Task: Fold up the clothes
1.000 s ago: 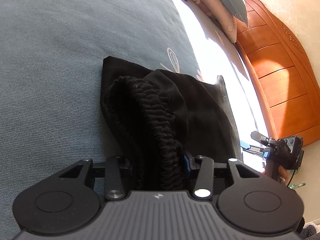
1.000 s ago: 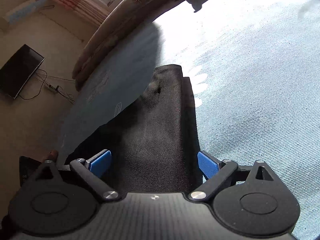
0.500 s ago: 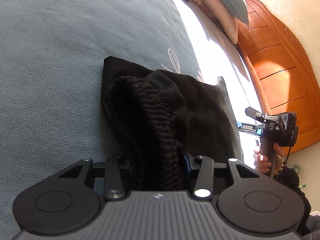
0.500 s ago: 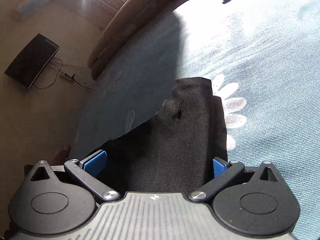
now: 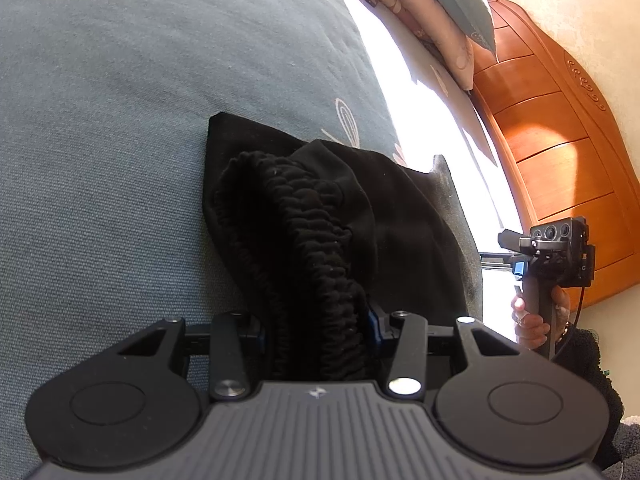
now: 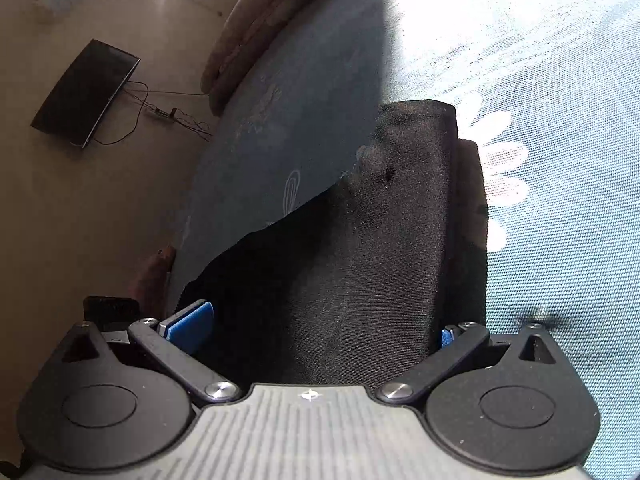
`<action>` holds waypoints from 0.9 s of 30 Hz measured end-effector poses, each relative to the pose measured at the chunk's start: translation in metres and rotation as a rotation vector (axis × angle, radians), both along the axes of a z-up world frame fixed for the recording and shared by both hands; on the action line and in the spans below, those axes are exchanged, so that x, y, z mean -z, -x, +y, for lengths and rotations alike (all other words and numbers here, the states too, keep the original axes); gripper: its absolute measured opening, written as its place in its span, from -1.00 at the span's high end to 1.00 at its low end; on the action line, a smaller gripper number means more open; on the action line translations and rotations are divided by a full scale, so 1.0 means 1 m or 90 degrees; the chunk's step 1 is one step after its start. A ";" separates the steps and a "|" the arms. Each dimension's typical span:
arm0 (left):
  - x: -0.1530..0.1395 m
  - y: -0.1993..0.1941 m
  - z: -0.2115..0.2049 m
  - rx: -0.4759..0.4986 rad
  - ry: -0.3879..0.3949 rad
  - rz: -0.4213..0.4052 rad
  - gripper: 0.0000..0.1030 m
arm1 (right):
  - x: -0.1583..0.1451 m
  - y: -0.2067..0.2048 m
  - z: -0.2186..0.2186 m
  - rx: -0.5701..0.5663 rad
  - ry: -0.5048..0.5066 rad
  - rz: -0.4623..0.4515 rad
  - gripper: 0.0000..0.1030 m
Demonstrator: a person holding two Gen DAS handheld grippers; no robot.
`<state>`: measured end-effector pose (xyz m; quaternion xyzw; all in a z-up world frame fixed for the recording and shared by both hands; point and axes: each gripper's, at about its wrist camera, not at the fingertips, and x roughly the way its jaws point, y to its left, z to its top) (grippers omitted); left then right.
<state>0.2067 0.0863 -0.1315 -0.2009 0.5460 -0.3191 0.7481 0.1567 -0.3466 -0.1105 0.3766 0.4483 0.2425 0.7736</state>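
the black garment (image 5: 400, 232) lies on the grey-blue bed cover (image 5: 120, 120), partly folded, with its far corners lying toward the sunlit strip of that cover. its gathered elastic waistband (image 5: 304, 240) is bunched up and rises off the bed toward the left gripper (image 5: 316, 328), whose fingers are clamped on the thick bundle; they stand partway apart only because the wad of cloth fills the gap. holding this end up probably keeps the waistband from sliding while the other end is dealt with.

the right gripper (image 6: 320, 328) sits low over the opposite edge of the garment (image 6: 360, 260). its fingers (image 6: 192, 320) are spread as wide as they go, with cloth lying between them but neither pad pressing on it, so nothing is held there. that stance reads as either a fresh release or a set-up for a new hold on the flat panel; which one cannot be told.

in the left view the person's hand (image 5: 536, 316) around the right gripper's handle shows beside the garment, on its side toward the wooden headboard (image 5: 560, 140). pillows (image 5: 440, 8) lean at the head of the bed.

no containers are in view; the garment rests directly on the bed.
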 end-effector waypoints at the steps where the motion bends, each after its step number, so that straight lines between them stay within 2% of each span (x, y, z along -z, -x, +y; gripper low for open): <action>1: 0.000 0.000 0.001 -0.001 0.002 0.000 0.13 | -0.001 -0.001 0.002 -0.007 0.007 0.004 -1.00; 4: 0.002 0.002 0.005 -0.001 0.010 0.000 0.13 | -0.004 0.009 0.004 -0.034 0.018 0.026 -1.00; 7: 0.003 0.001 0.006 0.000 0.016 0.002 0.13 | -0.004 0.037 -0.002 -0.053 -0.007 0.050 -1.00; 9: 0.003 0.000 0.005 0.003 0.015 0.004 0.13 | -0.004 0.045 -0.002 -0.060 -0.015 0.044 -1.00; 13: 0.002 0.002 0.006 -0.002 0.013 0.003 0.13 | -0.003 0.022 0.001 -0.037 -0.026 0.032 -1.00; 16: 0.005 0.006 0.010 -0.017 0.030 0.002 0.13 | -0.004 0.011 0.001 -0.039 -0.025 0.030 -0.99; 21: 0.015 0.004 0.023 -0.036 0.080 0.034 0.14 | -0.002 0.037 -0.008 -0.066 0.007 -0.005 -0.68; 27: 0.010 0.006 0.018 -0.029 0.051 0.027 0.13 | -0.003 0.025 -0.001 -0.058 0.022 0.002 -0.77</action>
